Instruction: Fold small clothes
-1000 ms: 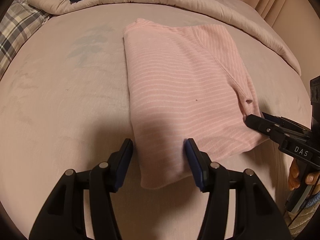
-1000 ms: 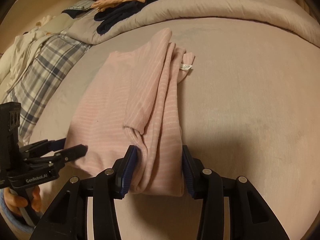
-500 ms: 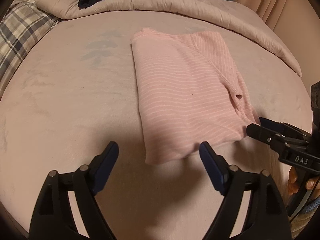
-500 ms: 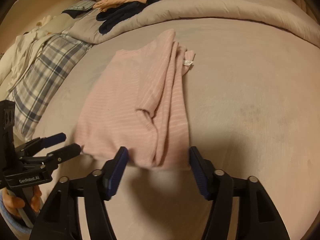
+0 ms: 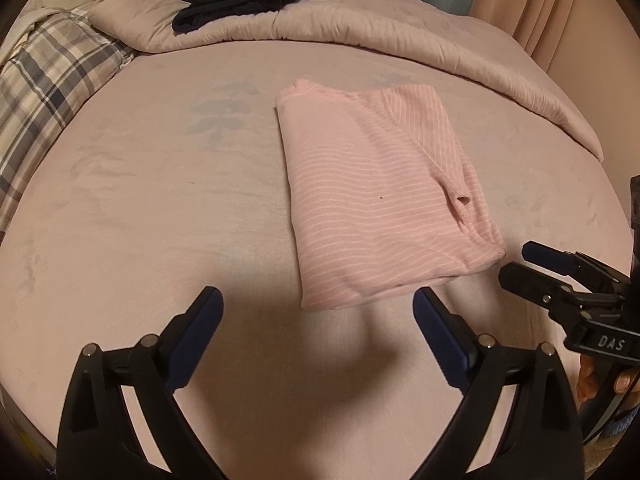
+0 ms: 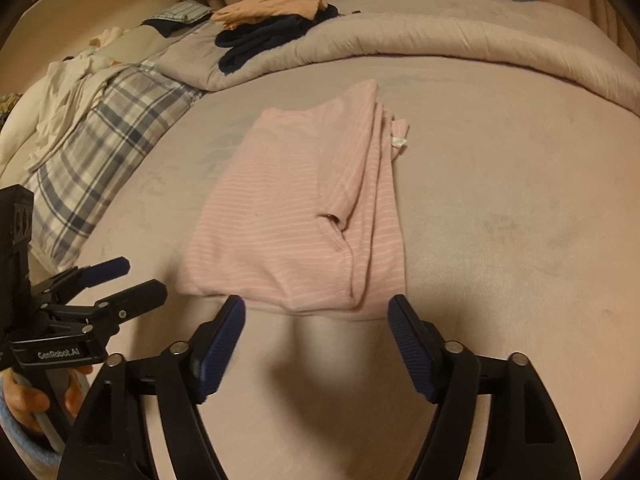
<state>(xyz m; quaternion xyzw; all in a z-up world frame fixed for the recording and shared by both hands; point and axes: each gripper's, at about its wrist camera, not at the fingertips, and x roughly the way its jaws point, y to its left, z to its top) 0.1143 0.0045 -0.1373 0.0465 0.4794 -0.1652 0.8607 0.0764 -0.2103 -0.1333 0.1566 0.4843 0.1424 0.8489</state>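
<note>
A pink striped shirt [image 5: 372, 196] lies folded into a flat rectangle on the pink bed sheet [image 5: 160, 208]. In the right wrist view the same pink shirt [image 6: 304, 220] shows its stacked folded edges and a white label on the right. My left gripper [image 5: 318, 300] hovers just short of the shirt's near edge, its jaws still opening with nothing between them. My right gripper [image 6: 316, 308] hangs above the near right corner of the shirt, jaws also opening, pads off the cloth. Each gripper appears at the other view's edge: the right gripper [image 5: 528, 264], the left gripper [image 6: 132, 280].
A rolled quilt [image 5: 360, 24] runs along the far side of the bed, with dark navy clothes [image 5: 232, 4] and a peach garment [image 6: 276, 4] on it. A plaid cloth [image 5: 52, 80] and white clothes [image 6: 68, 92] lie at the left. Curtains hang behind.
Both grippers let go of the shirt's near edge, spread their jaws wide and drew back and up. The shirt now lies flat and free on the sheet.
</note>
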